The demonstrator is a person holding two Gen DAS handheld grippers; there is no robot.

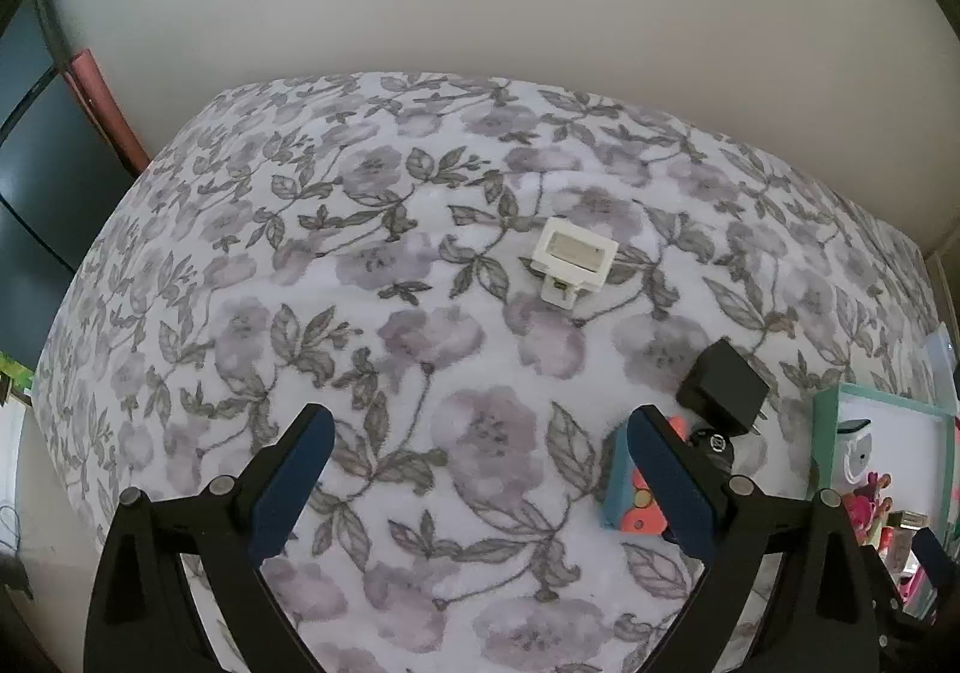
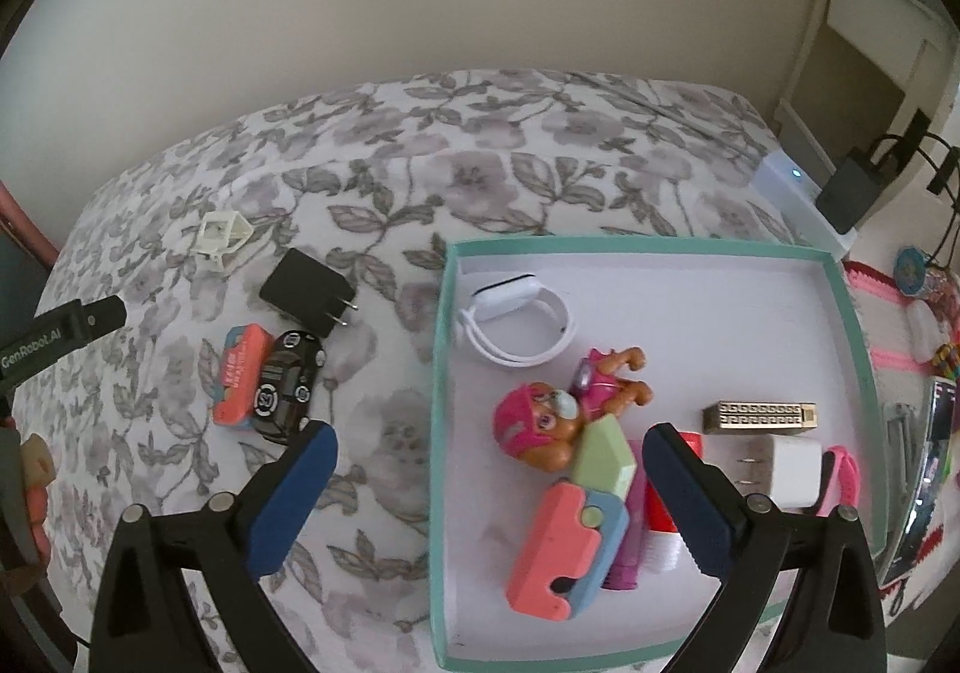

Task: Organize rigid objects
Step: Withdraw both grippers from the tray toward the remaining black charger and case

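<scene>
Blue-padded and black-framed, the right tool is hanging spread wide with nothing between its pads, straddling the near left wall of the teal-rimmed box that is sitting on the flowered bedspread. Inside the box, nearest the tool, a coral and blue block toy is lying against a pale green piece, with a pink-helmeted pup figure just beyond them. A white plug adapter and a gold rectangular case are lying toward the right wall, and a white wristband is resting in the far left corner.

The left tool is likewise released and grasping nothing, hovering over bare bedspread. Still outside the box, to its left, an orange and teal packet is touching a black toy car. A black charger is lying just beyond the two, prongs pointing right. Farthest off, well apart from the rest, a small white clip-like part is sitting alone on the fabric.
</scene>
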